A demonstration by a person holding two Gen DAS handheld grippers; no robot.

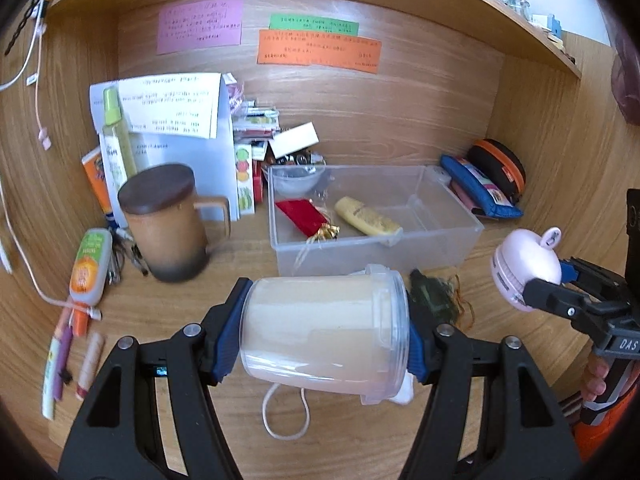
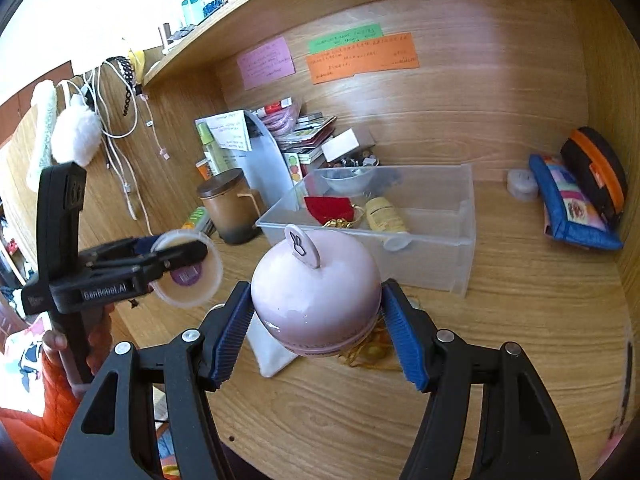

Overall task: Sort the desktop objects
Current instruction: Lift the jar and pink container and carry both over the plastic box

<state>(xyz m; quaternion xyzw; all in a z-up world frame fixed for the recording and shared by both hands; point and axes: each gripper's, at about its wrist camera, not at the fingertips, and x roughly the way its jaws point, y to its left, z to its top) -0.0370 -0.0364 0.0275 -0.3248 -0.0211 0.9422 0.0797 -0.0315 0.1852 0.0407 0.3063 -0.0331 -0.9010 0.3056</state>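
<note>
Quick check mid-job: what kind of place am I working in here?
Most likely a personal study desk in a home or dorm room: a wooden desk alcove with a shelf above, colored paper notes stuck on its back wall, and a lidded mug among papers and pens.

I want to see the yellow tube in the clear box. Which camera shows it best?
The left wrist view: the yellow plastic tube lies unhidden along its length in the clear plastic box. In the right wrist view the tube looks smaller, foreshortened, behind the box's front wall.
</note>
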